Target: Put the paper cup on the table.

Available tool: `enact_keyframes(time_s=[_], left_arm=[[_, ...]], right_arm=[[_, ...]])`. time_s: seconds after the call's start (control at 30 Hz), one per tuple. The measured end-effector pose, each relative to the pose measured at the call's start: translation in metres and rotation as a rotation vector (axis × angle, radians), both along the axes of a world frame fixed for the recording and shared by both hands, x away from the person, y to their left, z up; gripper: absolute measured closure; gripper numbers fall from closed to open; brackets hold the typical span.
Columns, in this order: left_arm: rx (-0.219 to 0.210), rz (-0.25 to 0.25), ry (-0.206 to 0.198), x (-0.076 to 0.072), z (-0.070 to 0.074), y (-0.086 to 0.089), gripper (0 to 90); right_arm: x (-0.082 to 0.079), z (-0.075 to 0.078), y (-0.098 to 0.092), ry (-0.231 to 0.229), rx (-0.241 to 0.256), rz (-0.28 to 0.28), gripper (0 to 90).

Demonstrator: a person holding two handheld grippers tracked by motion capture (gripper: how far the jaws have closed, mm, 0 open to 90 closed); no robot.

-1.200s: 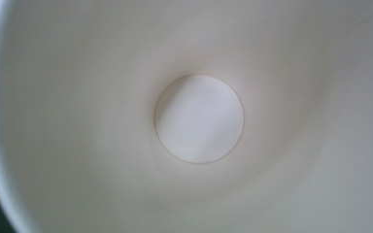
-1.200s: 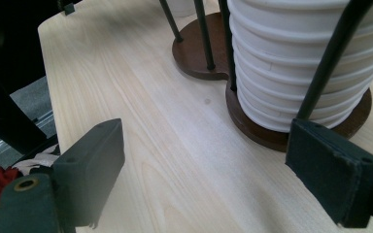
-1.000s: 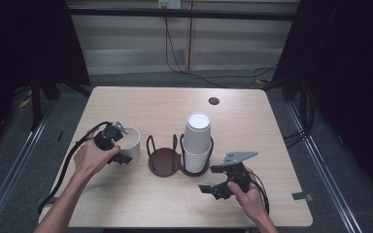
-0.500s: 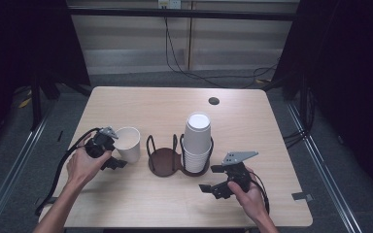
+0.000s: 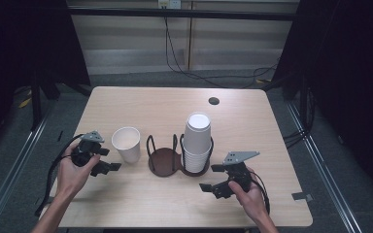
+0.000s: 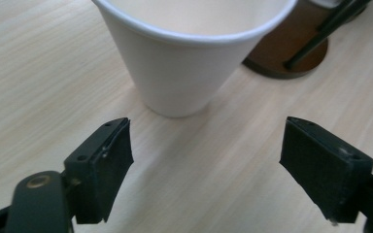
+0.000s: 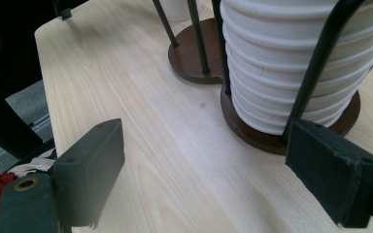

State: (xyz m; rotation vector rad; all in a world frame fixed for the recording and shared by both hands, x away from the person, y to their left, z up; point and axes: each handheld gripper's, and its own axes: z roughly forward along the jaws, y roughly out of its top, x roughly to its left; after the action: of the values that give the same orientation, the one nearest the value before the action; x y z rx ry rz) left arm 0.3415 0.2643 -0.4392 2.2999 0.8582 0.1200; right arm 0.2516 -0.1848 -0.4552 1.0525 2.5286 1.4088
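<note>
At the near edge of the bench [image 5: 141, 204], the right claw [image 5: 216, 178] rests released, its jaws spread wide and holding nothing, just short of the stack of white paper cups [image 5: 195, 141]. The left claw [image 5: 108, 159] sits a little farther in, likewise released, with the single white paper cup [image 5: 127, 143] standing upright just beyond its jaws (apart from both pads). Between cup and stack lies the brown two-ring cup holder [image 5: 165, 160]; the stack fills its right ring, the left ring stands bare. Farthest off, a dark round hole [image 5: 213, 101] marks the benchtop.
</note>
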Motion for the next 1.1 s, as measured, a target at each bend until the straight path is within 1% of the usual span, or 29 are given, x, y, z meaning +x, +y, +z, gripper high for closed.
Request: enact_keyframes(time_s=[0.03,0.07,0.1,0.13,0.2,0.27,0.3,0.37,0.43,0.47,0.5,0.53,0.6,0.67,0.77,0.8,0.83,0.87,0.9,0.93,0.97,1.0,1.03,1.07,1.1], left_arm=[[0.011,0.002,-0.025,-0.002,0.0,0.0,20.1],[-0.001,0.008,-0.032,-0.004,0.0,-0.001,20.0],[-0.032,0.01,-0.045,-0.007,0.0,-0.001,20.1],[-0.067,0.01,-0.043,-0.01,0.0,-0.002,20.1],[-0.105,0.018,-0.061,-0.015,0.0,-0.003,20.0],[-0.116,0.024,-0.079,-0.02,-0.001,-0.005,20.1],[-0.137,0.027,-0.079,-0.023,-0.002,-0.006,20.0],[-0.144,0.02,-0.081,-0.025,-0.002,-0.006,20.1],[-0.164,0.029,-0.105,-0.031,-0.002,-0.007,20.0],[-0.162,0.027,-0.12,-0.034,-0.001,-0.006,20.1],[-0.174,0.037,-0.146,-0.036,0.0,-0.004,20.1],[-0.206,0.053,-0.143,-0.04,0.0,-0.002,20.1],[-0.212,0.056,-0.16,-0.044,0.001,-0.001,20.0],[-0.215,0.048,-0.162,-0.05,0.0,-0.002,20.1],[-0.221,0.05,-0.178,-0.06,-0.002,-0.006,20.1],[-0.228,0.054,-0.184,-0.062,-0.002,-0.006,20.0],[-0.257,0.06,-0.181,-0.066,-0.005,-0.007,20.1],[-0.265,0.069,-0.172,-0.068,-0.005,-0.008,20.1],[-0.249,0.078,-0.2,-0.072,-0.006,-0.009,20.0],[-0.257,0.082,-0.213,-0.074,-0.007,-0.011,20.0],[-0.275,0.074,-0.207,-0.076,-0.008,-0.012,20.0],[-0.298,0.071,-0.186,-0.078,-0.009,-0.015,20.0],[-0.309,0.067,-0.19,-0.08,-0.01,-0.018,20.0],[-0.304,0.056,-0.202,-0.082,-0.01,-0.021,20.0],[-0.313,0.045,-0.194,-0.083,-0.01,-0.024,20.0]], right_arm=[[0.0,0.0,0.0,0.0,0.001,-0.001,14.4],[0.0,0.0,0.0,-0.002,0.002,-0.002,14.5],[0.0,0.0,0.0,-0.002,0.001,-0.004,14.4],[0.0,0.0,-0.001,-0.002,0.002,-0.003,14.4],[0.0,0.0,-0.001,-0.002,0.0,-0.006,14.4],[0.0,0.0,-0.001,-0.003,-0.001,-0.005,14.5],[0.0,0.0,-0.001,-0.003,0.0,-0.005,14.4],[0.0,0.001,-0.001,-0.005,0.0,-0.008,14.4],[0.0,0.001,-0.002,-0.006,0.003,-0.008,14.4],[0.0,0.001,-0.002,-0.007,0.003,-0.011,14.4],[0.0,0.001,-0.003,-0.007,0.004,-0.012,14.4],[0.0,0.001,-0.003,-0.007,0.004,-0.011,14.4],[-0.001,0.001,-0.002,-0.008,0.004,-0.012,14.5],[-0.001,0.003,-0.003,-0.012,0.007,-0.012,14.4],[-0.002,0.004,-0.003,-0.016,0.01,-0.018,14.4],[-0.002,0.004,-0.004,-0.016,0.009,-0.02,14.4],[-0.002,0.004,-0.004,-0.016,0.01,-0.02,14.5],[-0.002,0.004,-0.004,-0.018,0.01,-0.019,14.4],[-0.002,0.004,-0.004,-0.019,0.011,-0.018,14.4],[-0.003,0.004,-0.004,-0.021,0.009,-0.019,14.4],[-0.003,0.004,-0.004,-0.02,0.009,-0.019,14.5],[-0.002,0.004,-0.005,-0.02,0.007,-0.02,14.4],[-0.002,0.004,-0.005,-0.019,0.007,-0.021,14.4],[-0.002,0.004,-0.005,-0.021,0.008,-0.022,14.5],[-0.002,0.004,-0.006,-0.025,0.009,-0.022,14.5]])
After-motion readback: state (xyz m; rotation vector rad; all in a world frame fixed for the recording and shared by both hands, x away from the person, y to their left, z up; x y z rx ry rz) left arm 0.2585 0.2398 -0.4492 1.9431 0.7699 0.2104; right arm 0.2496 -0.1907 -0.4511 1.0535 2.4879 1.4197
